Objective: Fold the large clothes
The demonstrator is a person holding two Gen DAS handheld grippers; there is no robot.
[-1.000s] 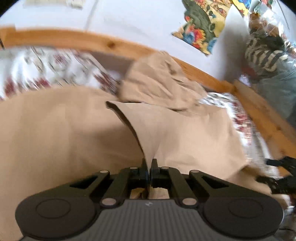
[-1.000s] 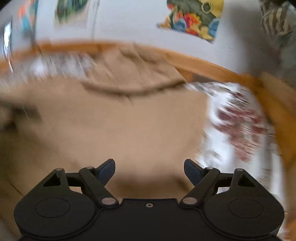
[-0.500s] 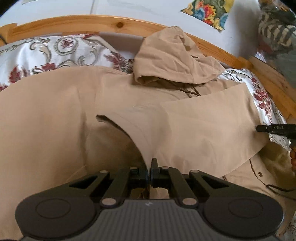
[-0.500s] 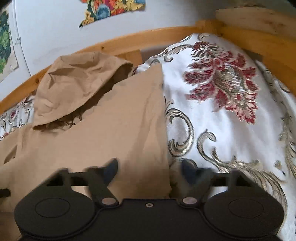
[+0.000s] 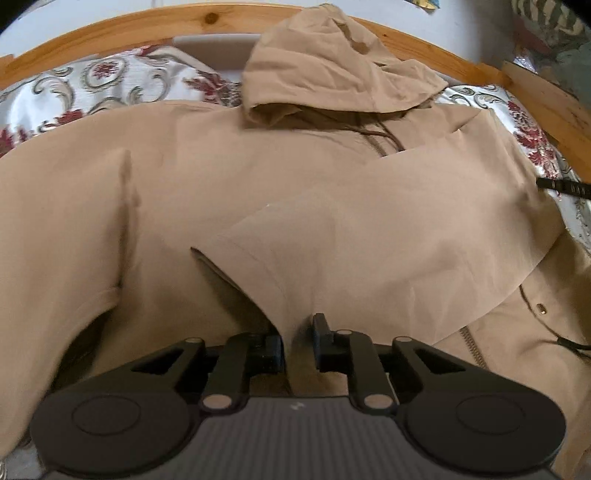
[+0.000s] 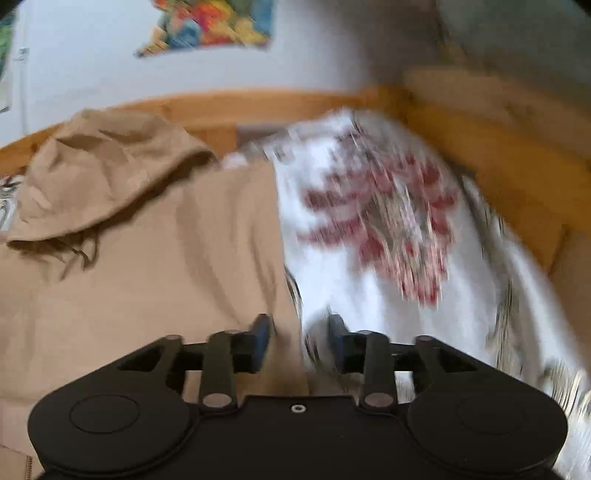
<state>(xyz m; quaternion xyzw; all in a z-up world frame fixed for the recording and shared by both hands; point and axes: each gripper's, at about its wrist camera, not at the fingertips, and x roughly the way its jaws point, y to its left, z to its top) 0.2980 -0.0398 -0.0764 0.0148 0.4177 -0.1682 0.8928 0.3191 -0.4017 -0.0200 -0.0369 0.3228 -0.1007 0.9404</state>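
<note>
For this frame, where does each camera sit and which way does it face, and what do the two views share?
Left wrist: sits on the left gripper, looking forward and down over the tan jacket toward the hood and headboard; its own fingers show, opening, with the sleeve edge between them; the right gripper's tip pokes in at the right.
Right wrist: sits on the right gripper, facing the jacket's right edge and bedspread; its fingers show, opening.
Shared: jacket, hood, bedspread, headboard.

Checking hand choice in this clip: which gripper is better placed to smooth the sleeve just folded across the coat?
Probably left. The left gripper, jaws opening, sits at the sleeve cuff on the coat. The right gripper, also opening, straddles the coat's edge beside the bedspread.
</note>
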